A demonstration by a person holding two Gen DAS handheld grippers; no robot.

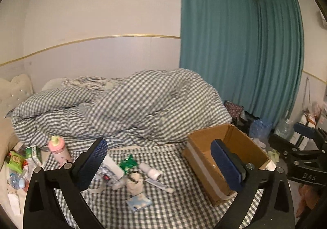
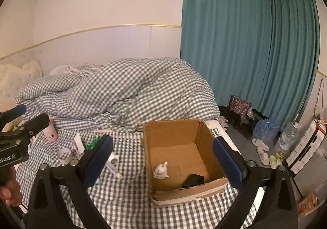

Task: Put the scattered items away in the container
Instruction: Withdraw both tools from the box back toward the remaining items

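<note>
Both wrist cameras look forward and slightly down over a checked bed [image 1: 173, 204] toward the wall and teal curtain [image 2: 245, 45]. The left view sits farther left, its cardboard box [image 1: 241, 147] at three o'clock; the right view faces the box head-on, nearer. Both share the bed and box.

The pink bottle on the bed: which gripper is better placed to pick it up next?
Probably the left. The left gripper is open beside the pink bottle; the right gripper, also open, faces the cardboard box.
</note>
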